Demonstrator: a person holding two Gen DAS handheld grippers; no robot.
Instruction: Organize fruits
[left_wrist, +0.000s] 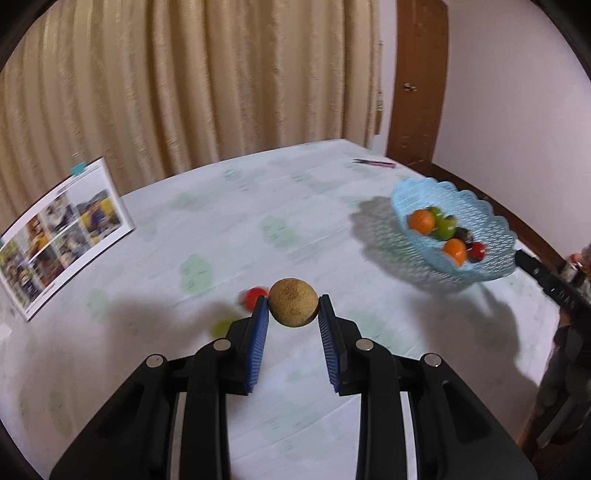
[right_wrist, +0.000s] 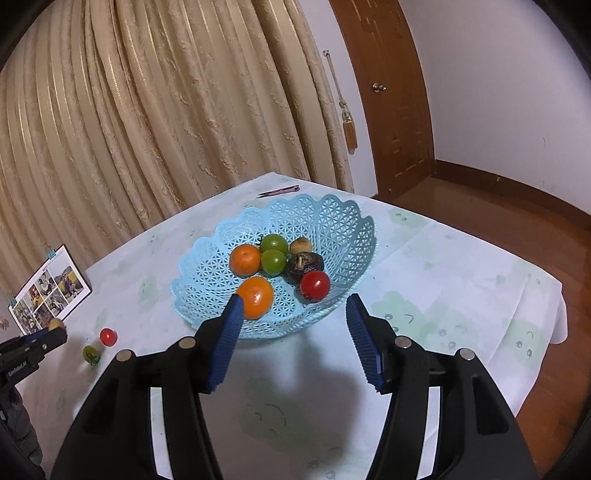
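While the left hand-held gripper (left_wrist: 293, 308) carries a round brown fruit (left_wrist: 293, 302), the step in hand looks like ferrying loose fruit into the blue basket (right_wrist: 334, 218). Blue pads (left_wrist: 260, 325) are clamped on both sides of the fruit, jaws nearly closed down to its width, and it is held clear above the table (left_wrist: 258, 206). In the right wrist view the same gripper shows at the far left edge with the fruit at its tip, well apart from the basket.

Right hand-held gripper (right_wrist: 295, 304): jaws roughly half open, nothing between them. Its left pad overlaps the near orange (right_wrist: 256, 297) in the picture, but contact cannot be told; it hangs just in front of the basket's near rim.

Basket already holds two oranges, two green fruits (right_wrist: 273, 253), a red tomato (right_wrist: 315, 285), a dark fruit (right_wrist: 304, 264) and a small brown one (right_wrist: 301, 245). Still loose on the table: a small red tomato (right_wrist: 108, 336) and a small green fruit (right_wrist: 91, 353), near each other on the left, near the photo calendar (right_wrist: 50, 291).

Next move, as I judge it: the left side needs to swing right across the table to over the basket, lower in, and open to drop the brown fruit without knocking the pile. The right side should pull clear of the rim so the two do not collide. After that, two loose pieces remain. Round fruit will likely roll if released too high.
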